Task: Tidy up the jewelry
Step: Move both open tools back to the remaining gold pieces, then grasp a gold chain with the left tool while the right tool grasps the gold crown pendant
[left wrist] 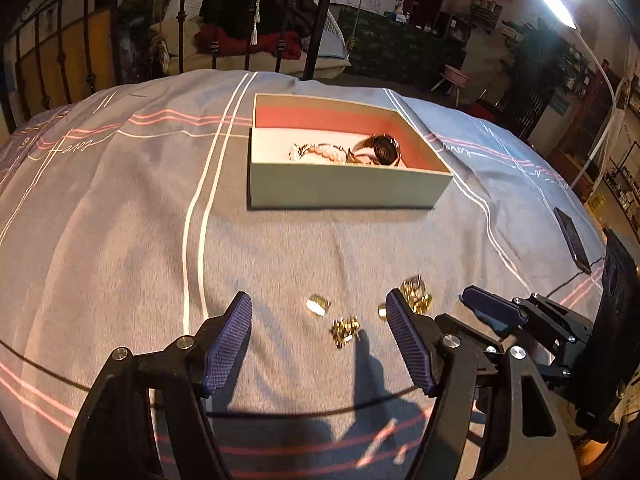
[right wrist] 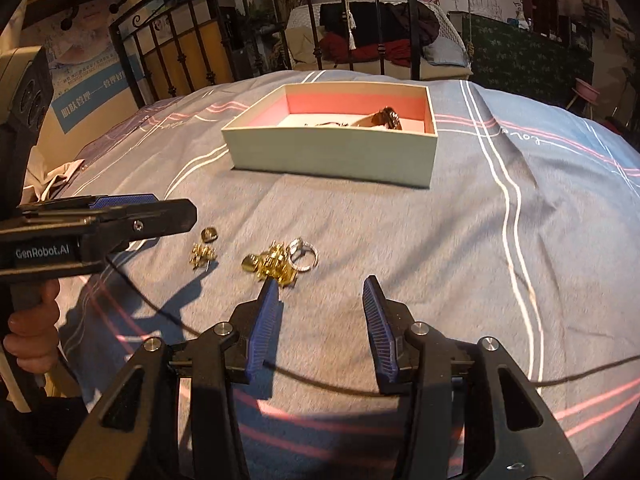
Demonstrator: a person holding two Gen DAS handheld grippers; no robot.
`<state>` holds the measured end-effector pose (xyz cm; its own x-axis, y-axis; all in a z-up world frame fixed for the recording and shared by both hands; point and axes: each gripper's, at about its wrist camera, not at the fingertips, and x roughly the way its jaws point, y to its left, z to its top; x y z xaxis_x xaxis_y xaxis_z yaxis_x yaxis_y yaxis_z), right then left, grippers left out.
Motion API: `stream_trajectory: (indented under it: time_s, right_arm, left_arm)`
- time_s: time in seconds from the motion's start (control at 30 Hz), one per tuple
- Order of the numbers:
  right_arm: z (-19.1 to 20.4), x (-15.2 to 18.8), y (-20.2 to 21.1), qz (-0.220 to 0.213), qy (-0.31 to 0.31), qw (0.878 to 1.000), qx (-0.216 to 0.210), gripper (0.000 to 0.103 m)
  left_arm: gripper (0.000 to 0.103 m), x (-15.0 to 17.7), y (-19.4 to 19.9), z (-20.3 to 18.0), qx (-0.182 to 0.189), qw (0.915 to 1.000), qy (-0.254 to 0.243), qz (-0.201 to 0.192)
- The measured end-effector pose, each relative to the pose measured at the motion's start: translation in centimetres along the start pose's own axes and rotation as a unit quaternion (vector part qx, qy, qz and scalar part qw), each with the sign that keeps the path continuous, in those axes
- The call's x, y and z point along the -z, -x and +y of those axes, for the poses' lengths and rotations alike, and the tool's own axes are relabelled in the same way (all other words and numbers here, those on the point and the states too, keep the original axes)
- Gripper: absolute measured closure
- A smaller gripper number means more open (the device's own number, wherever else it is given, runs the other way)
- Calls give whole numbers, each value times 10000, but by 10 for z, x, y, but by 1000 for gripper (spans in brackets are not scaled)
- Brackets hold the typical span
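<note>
An open pale box (left wrist: 344,188) with a pink inside sits on the bed; it also shows in the right wrist view (right wrist: 332,156). In it lie a watch (left wrist: 385,149) and a pink bead bracelet (left wrist: 320,152). Loose gold pieces lie on the cover: a small gold clasp (left wrist: 318,305), a gold earring (left wrist: 345,330) and a gold cluster (left wrist: 416,293). The right view shows the cluster (right wrist: 276,266) with a silver ring (right wrist: 304,254). My left gripper (left wrist: 319,302) is open over the clasp. My right gripper (right wrist: 320,286) is open, right of the cluster.
The grey striped bed cover (left wrist: 120,220) spreads all around. A dark phone (left wrist: 572,240) lies near the right edge. A black metal bed rail (right wrist: 240,40) stands behind the box. A thin black cable (right wrist: 160,312) runs across the cover.
</note>
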<state>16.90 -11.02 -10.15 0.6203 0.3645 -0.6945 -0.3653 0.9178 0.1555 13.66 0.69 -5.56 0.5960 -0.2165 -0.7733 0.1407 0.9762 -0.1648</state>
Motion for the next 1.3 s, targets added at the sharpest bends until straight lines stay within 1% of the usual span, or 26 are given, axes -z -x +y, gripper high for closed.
stream_trajectory:
  time_s: [0.17, 0.27, 0.3, 0.47, 0.5, 0.53, 0.77, 0.83, 0.9, 0.93, 0.97, 1.07, 1.3]
  right_arm:
    - [9, 9, 4, -58, 181, 9998, 115, 58]
    - [8, 12, 5, -67, 167, 9998, 108, 58]
    - [8, 13, 5, -69, 165, 9998, 111, 58]
    - [8, 13, 4, -67, 194, 9997, 117, 54]
    - [9, 12, 3, -67, 203, 9997, 123, 53]
    - [9, 12, 2, -68, 214, 9997, 125, 52]
    - [14, 1, -9, -5, 281, 9996, 66, 52]
    - [17, -3, -13, 28, 265, 9996, 74, 53]
    - [17, -6, -16, 51, 244, 9997, 61, 56]
    - [17, -7, -18, 57, 244, 9997, 56, 59]
    - [19, -9, -19, 60, 271, 9996, 40, 67]
    - [24, -8, -20, 47, 395, 9992, 76, 78]
    - [19, 1, -7, -146, 273, 9995, -20, 79]
  left_arm:
    - [38, 14, -11, -10, -19, 9999, -69, 154]
    - [45, 13, -17, -17, -90, 9996, -230, 110]
    - [50, 13, -21, -18, -94, 9996, -230, 146]
    - [56, 16, -27, -23, -174, 9992, -359, 45]
    - [60, 16, -27, -24, -204, 9991, -371, 19]
    - [67, 17, -28, -24, -240, 9990, -389, -9]
    - [86, 19, -26, -15, -230, 9993, -279, -130]
    - [87, 19, -26, -12, -208, 9994, -236, -144]
    - [87, 20, -25, -10, -155, 9996, -191, -148]
    - [87, 20, -24, -9, -145, 9996, -191, -157]
    - [87, 21, -24, -9, -140, 9996, -197, -165]
    - [87, 22, -23, -9, -120, 9995, -210, -192]
    - [87, 22, -19, -6, -24, 9998, -85, -164]
